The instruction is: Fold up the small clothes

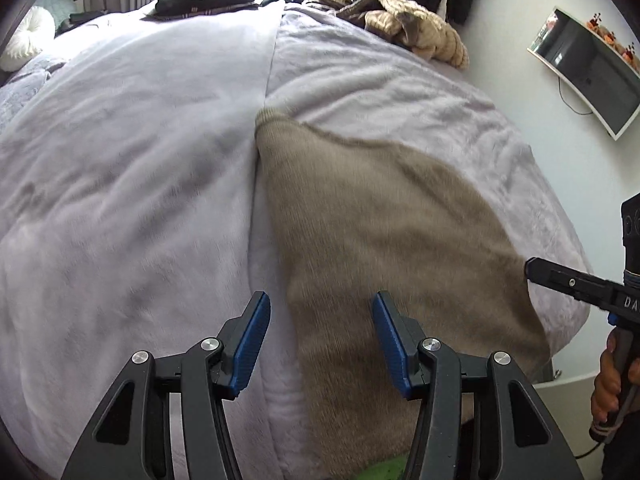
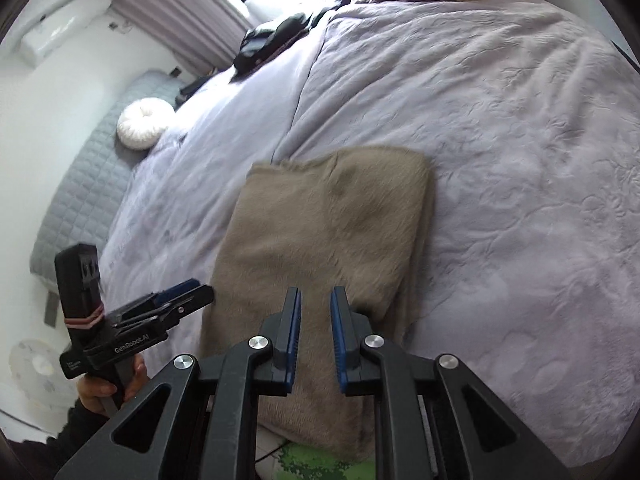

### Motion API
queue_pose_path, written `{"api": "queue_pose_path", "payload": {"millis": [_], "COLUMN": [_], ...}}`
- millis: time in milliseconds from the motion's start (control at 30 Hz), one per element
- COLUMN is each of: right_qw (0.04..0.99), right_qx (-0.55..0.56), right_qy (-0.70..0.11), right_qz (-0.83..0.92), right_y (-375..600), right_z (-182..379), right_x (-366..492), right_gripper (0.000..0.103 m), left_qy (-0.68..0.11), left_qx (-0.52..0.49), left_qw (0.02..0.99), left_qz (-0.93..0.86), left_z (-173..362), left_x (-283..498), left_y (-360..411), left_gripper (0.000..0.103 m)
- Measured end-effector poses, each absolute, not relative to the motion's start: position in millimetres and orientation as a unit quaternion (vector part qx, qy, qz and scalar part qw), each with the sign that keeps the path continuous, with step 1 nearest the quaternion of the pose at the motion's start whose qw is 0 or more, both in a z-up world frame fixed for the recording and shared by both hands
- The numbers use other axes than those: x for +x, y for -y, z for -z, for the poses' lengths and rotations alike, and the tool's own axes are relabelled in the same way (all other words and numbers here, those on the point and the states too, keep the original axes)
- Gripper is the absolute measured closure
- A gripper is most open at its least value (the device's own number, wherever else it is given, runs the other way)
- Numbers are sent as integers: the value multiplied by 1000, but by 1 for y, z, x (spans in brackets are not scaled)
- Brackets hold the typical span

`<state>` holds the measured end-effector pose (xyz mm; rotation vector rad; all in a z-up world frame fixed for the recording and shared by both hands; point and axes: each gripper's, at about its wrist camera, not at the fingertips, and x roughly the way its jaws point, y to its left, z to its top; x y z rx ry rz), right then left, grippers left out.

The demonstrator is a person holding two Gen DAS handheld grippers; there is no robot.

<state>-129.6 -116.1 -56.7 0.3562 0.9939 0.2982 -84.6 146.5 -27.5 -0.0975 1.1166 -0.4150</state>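
below, tan garment [image 2: 320, 232] on bed, both claws apart, empty, above it

I see one beige knit garment [image 2: 320, 236], soft and fuzzy, lying flat on the lavender bedspread [image 2: 500, 140] near the bed's near edge. It's folded into a rough rectangle, one layer doubled over along the right side. Near end hangs slightly past the edge. Surface a bit rumpled, no sleeves showing.

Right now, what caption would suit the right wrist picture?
Right claw, empty, above a folded tan garment on a lilac bedspread; left claw alongside.
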Motion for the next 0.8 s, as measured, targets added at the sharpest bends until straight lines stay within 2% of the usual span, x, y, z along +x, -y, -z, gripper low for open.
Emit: {"api": "queue_pose_path", "payload": {"millis": [100, 167, 367, 800], "right_qw": [852, 851, 846, 852], "right_qx": [153, 153, 172, 187], "right_qy": [-482, -486, -492, -477], "right_qz": [-133, -127, -115, -108], "right_y": [111, 111, 117, 120], "right_z": [67, 74, 93, 96], "right_x": [-138, -141, -152, -169], "right_gripper": [86, 86, 87, 87], "left_qy": [-527, -525, -525, -526], "left_qx": [-50, -48, -40, -39], "left_qw": [827, 830, 831, 834], "left_qz": [191, 183, 178, 165], "left_z": [32, 33, 38, 42], "left_x": [-93, -98, -107, -127], "left_y": [-147, -147, -145, -146], "left_gripper": [49, 43, 43, 43]}}
